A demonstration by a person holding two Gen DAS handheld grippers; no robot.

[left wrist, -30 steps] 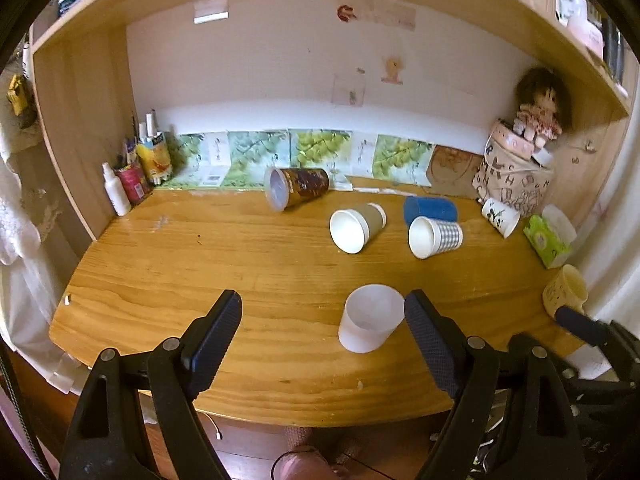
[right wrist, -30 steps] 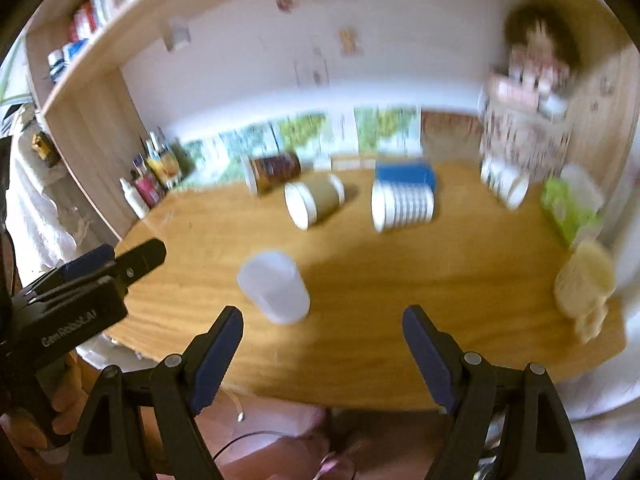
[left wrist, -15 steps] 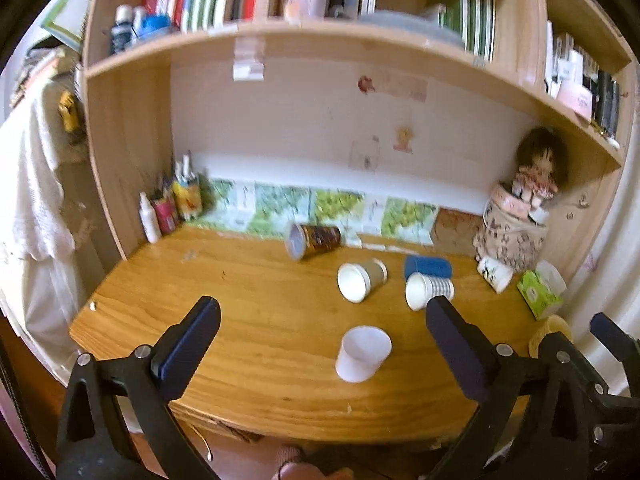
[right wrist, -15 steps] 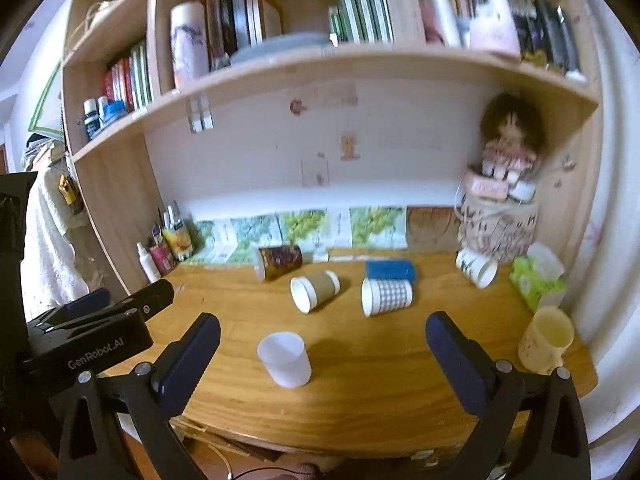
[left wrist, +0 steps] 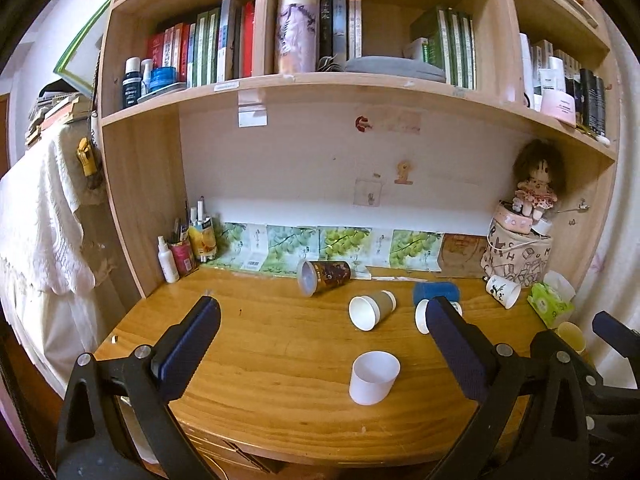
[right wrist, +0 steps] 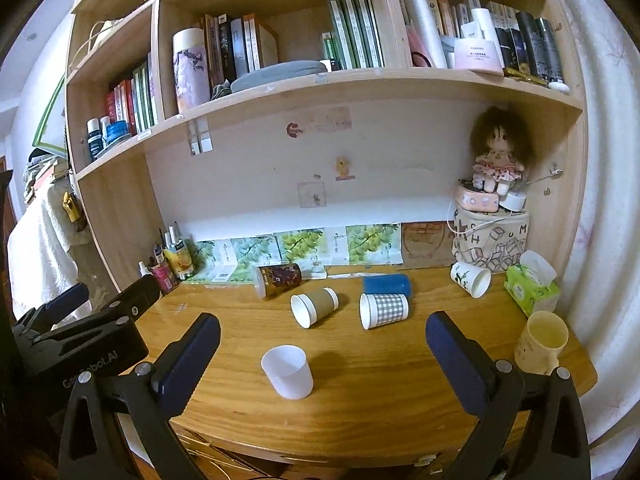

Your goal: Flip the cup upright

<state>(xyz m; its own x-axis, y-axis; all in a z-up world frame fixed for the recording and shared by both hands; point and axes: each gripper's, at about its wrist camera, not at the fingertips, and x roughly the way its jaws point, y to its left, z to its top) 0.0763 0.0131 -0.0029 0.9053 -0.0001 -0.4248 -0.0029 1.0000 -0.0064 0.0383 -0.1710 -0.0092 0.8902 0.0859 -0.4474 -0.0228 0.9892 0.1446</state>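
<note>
White plastic cup (left wrist: 374, 377) stands upright, mouth up, near the front edge of the wooden desk (left wrist: 256, 360), alone, well apart from the other cups. Left gripper (left wrist: 320, 344) held back off the desk's near edge, jaws wide apart, nothing between them. Right gripper (right wrist: 320, 354) likewise back from the near edge, jaws wide apart and empty; the white cup sits between its fingers in view but farther off, untouched. Farther back, four cups lie on their sides: dark patterned cup (left wrist: 324, 275) by the far wall, brown paper cup (right wrist: 314, 307) right of it, checked cup (right wrist: 383, 310) right again, blue cup (right wrist: 387, 283) just behind the checked one. A white printed cup (right wrist: 471, 279) is tipped at far right, beside a green tissue pack (right wrist: 531, 286). Yellow mug (right wrist: 541, 342) upright at the right edge. Doll (right wrist: 496, 152) sits atop a lettered bag (right wrist: 490, 242).
</note>
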